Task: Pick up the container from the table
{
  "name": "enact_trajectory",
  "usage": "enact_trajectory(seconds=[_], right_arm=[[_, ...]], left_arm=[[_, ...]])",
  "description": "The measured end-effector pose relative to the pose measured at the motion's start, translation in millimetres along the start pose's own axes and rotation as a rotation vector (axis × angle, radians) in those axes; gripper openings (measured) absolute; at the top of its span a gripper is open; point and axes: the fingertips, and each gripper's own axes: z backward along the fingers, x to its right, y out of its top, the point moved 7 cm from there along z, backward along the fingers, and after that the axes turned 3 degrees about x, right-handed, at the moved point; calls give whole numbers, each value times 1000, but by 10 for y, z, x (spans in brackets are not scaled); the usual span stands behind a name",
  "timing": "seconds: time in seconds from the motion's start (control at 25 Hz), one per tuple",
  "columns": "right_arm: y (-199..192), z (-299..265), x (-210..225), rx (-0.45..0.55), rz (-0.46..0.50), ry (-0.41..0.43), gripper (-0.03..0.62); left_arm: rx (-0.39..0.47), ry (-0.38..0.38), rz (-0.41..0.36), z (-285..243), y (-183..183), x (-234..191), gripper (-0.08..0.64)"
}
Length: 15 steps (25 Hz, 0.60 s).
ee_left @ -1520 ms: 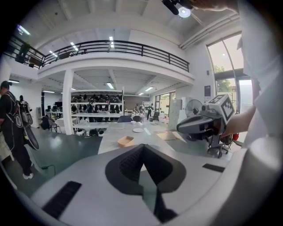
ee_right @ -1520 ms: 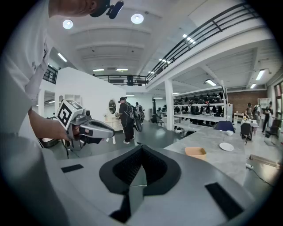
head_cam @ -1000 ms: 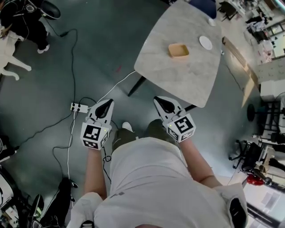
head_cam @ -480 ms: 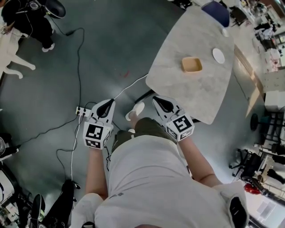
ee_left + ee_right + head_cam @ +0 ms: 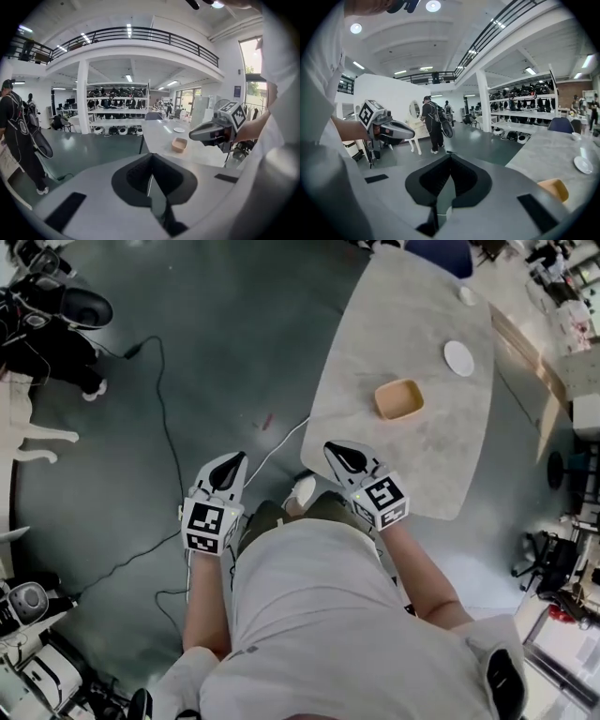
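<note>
The tan square container (image 5: pixel 399 398) sits on the grey marble table (image 5: pixel 375 343), near its front part. It also shows in the left gripper view (image 5: pixel 179 144) and at the right edge of the right gripper view (image 5: pixel 553 188). My left gripper (image 5: pixel 236 458) is held over the floor, left of the table, jaws shut and empty (image 5: pixel 150 155). My right gripper (image 5: pixel 332 447) hovers by the table's near corner, short of the container, also shut with nothing in it (image 5: pixel 449 155). Each gripper sees the other: the right one (image 5: pixel 216 131) and the left one (image 5: pixel 387 130).
A white plate (image 5: pixel 458 358) lies on the table beyond the container. Cables (image 5: pixel 167 427) trail over the grey floor at left. A person in black (image 5: pixel 432 123) stands across the room. Shelves of gear (image 5: pixel 115 115) line the far wall. Chairs and equipment (image 5: pixel 558 559) crowd the right side.
The person has walked toward the table: table and container have slid lower and closer in the head view. Both grippers kept their pose in front of the body and stayed shut.
</note>
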Motion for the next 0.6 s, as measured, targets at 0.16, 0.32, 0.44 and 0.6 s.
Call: enact_trajectory(seconds=[0.16,0.32,0.44,0.6], right_arm=[[-117,33,443,-12,-56,-77,12],[-326,143,794,-50,-104,-157,12],[-517,216,1006,-90,-109,-220,12],[-732,248,1237,-150,-117,-286,21]], left_arm=[[-64,-41,-77,-448,188,-37,2],[-105,-67,-84,-743,269,-32,2],[-140,-86,-89,-905,286,6,2],[-180,-117,-101,-1051,309,15,2]])
